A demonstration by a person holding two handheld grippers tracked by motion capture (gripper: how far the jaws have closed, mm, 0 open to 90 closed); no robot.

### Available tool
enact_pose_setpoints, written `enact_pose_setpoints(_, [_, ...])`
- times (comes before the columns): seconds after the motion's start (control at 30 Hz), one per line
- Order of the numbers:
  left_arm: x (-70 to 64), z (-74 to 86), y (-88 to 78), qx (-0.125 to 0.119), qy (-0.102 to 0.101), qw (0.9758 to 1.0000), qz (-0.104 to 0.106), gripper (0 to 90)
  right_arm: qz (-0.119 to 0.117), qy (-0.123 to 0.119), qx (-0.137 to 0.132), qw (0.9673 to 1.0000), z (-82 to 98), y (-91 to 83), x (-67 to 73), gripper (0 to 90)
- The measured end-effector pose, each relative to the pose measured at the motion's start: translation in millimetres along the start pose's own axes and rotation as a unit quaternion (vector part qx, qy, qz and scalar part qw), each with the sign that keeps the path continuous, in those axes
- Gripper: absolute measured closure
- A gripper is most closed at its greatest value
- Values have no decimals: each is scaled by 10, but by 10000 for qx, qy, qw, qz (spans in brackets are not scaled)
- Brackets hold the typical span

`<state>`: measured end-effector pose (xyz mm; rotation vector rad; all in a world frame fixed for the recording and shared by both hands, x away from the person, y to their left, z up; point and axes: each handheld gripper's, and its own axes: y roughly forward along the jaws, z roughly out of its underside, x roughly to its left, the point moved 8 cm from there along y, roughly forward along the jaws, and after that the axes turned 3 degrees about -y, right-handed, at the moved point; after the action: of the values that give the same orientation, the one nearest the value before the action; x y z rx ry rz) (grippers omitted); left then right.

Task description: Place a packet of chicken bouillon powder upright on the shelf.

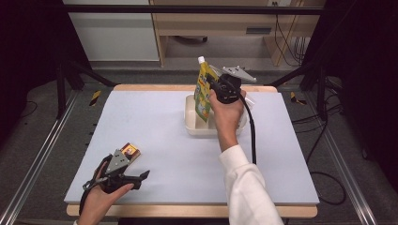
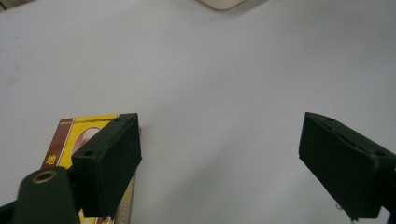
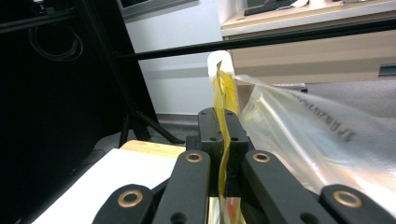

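Observation:
A yellow spouted pouch [image 1: 203,91] with a white cap hangs upright over the white tub [image 1: 191,123] at the table's far middle. My right gripper [image 1: 217,87] is shut on the pouch's edge. In the right gripper view the thin yellow pouch [image 3: 224,88] runs up between the closed jaws of the right gripper [image 3: 223,133]. My left gripper [image 1: 139,167] rests near the front left corner, open and holding nothing. A small yellow and brown packet [image 1: 131,151] lies flat beside it. In the left gripper view that packet [image 2: 65,144] sits partly under the left jaw of the open left gripper [image 2: 224,156].
A clear plastic bag [image 3: 317,135] hangs just right of the pouch. The grey mat [image 1: 155,126] covers the table. Black frame posts stand at both sides, and a wooden desk [image 1: 220,28] is beyond the far edge.

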<state>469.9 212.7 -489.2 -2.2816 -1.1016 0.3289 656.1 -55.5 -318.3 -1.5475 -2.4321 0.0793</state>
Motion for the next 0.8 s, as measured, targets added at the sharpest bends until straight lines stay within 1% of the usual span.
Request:
enact_pose_setpoints(0.13, [0, -1, -3, -17, -25, 10000, 30, 128, 64, 22, 3, 10000, 28, 62, -26, 900])
enact_pose_setpoints(0.3, [9, 2, -12, -17, -36, 10000, 31, 129, 137, -21, 19, 9999, 48, 104, -58, 900])
enact_pose_setpoints(0.37, [10, 2, -14, -22, -51, 10000, 43, 129, 126, 32, 12, 9999, 55, 118, -70, 900])
enact_pose_setpoints(0.43, [2, -5, -17, -52, -106, 9999, 99, 128, 154, 42, 3, 9999, 50, 114, -82, 900])
enact_pose_setpoints(0.5, [0, -5, -13, -48, -95, 9999, 101, 128, 178, 80, -26, 9998, 39, 106, -96, 900])
enact_pose_setpoints(0.7, [0, -8, -13, -56, -91, 9999, 100, 129, 269, -23, -13, 9996, 41, 94, -130, 900])
enact_pose_setpoints(0.8, [1, -11, -18, -58, -80, 9999, 102, 129, 286, -13, -3, 9996, 48, 101, -133, 900])
